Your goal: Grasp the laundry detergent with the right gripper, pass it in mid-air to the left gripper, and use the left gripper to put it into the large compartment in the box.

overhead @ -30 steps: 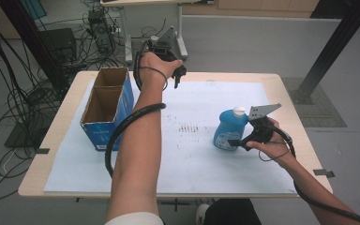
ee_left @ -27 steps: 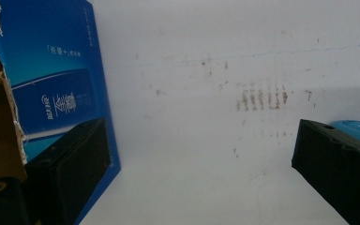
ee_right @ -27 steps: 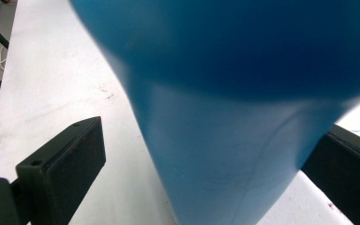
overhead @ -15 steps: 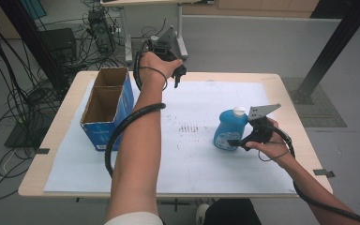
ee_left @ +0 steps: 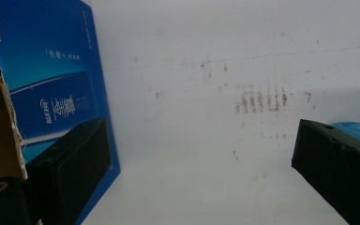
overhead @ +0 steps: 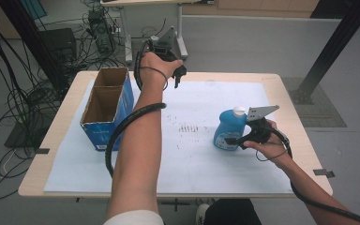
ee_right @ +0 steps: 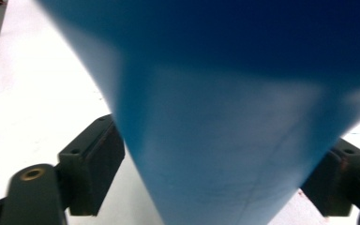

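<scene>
Table [overhead: 290, 98]: covered by a white sheet [overhead: 201, 154] with faint brown marks at its middle.
Box [overhead: 107, 107]: blue cardboard, open-topped, two compartments, standing at the left edge of the sheet, well apart from the bottle.
Bottle [overhead: 230, 129]: blue plastic with a white cap, upright on the right half of the sheet.
Bottle handling: probably light to middling in weight, depending on fill, which cannot be told; the walls look smooth and likely slippery, and may give somewhat under a squeeze; not fragile.
Where to hold: across the lower, wide body, low enough that it does not tip, and firmly, since the tapered sides could slide out of the pads.
Right gripper [overhead: 236, 139]: level with the bottle's lower body, reaching in from the right; its jaws have just been closing, the bottle stands between them, and in the right gripper view the pads [ee_right: 96, 161] lie against its flanks, so it looks gripped.
Left gripper [overhead: 178, 75]: at the table's far edge, jaws apart with nothing between them, well away from the bottle.
</scene>
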`<act>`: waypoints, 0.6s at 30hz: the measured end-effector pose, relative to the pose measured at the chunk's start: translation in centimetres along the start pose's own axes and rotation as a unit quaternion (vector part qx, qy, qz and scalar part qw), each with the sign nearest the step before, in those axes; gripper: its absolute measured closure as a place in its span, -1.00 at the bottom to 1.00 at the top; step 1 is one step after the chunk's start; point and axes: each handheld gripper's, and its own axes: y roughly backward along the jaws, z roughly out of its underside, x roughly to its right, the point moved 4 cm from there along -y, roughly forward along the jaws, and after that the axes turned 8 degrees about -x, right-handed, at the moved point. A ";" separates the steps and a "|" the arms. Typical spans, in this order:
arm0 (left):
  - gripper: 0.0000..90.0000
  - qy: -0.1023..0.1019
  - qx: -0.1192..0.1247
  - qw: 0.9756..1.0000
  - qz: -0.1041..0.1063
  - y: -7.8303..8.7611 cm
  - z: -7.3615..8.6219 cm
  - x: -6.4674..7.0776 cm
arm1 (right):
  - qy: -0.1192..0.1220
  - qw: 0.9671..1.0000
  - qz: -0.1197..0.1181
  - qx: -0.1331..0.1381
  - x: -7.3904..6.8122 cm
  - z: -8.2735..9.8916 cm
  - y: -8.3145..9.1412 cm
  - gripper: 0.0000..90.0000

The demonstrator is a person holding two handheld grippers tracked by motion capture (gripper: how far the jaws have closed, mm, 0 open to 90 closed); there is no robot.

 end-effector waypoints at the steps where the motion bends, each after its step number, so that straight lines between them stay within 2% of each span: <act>1: -0.88 0.000 0.000 1.000 0.000 0.0 0.0 0.0 | 0.000 1.000 0.000 0.000 0.0 0.0 0.0 -0.59; 4: -0.88 0.000 -0.002 1.000 -0.001 -0.1 0.0 0.0 | 0.002 1.000 0.002 0.002 0.0 0.1 -0.1 -0.48; 18: -0.88 0.000 -0.002 1.000 -0.003 -0.1 -0.2 0.0 | 0.002 1.000 -0.001 0.007 0.3 0.4 -0.3 -0.28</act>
